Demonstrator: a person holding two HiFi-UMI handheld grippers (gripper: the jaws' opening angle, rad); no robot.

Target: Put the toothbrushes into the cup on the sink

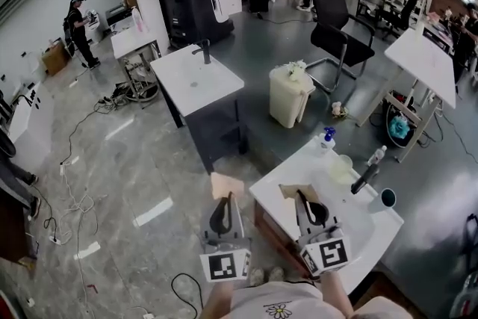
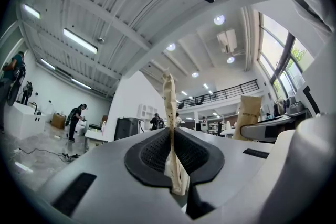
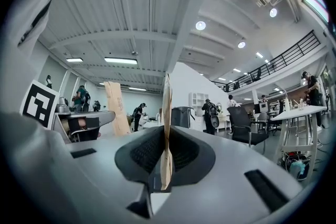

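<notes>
My left gripper (image 1: 226, 199) is shut on a flat tan paper packet (image 1: 226, 185), held over the floor just left of the white sink (image 1: 373, 224). In the left gripper view that packet (image 2: 169, 107) stands edge-on between the pads. My right gripper (image 1: 302, 196) is shut on a second tan packet (image 1: 293, 191) over the sink's near left part; the right gripper view shows it edge-on (image 3: 166, 123). No bare toothbrush is visible. A pale translucent cup (image 1: 341, 168) stands at the sink's back, beside the black faucet (image 1: 364, 178). A dark cup (image 1: 388, 198) sits further right.
A spray bottle (image 1: 326, 138) and a clear bottle (image 1: 376, 155) stand on the sink's far rim. Beyond are a cream bin (image 1: 289, 95), a second white sink table (image 1: 196, 76) and a black office chair (image 1: 340, 33). Cables (image 1: 71, 198) lie on the floor at left. People stand far off.
</notes>
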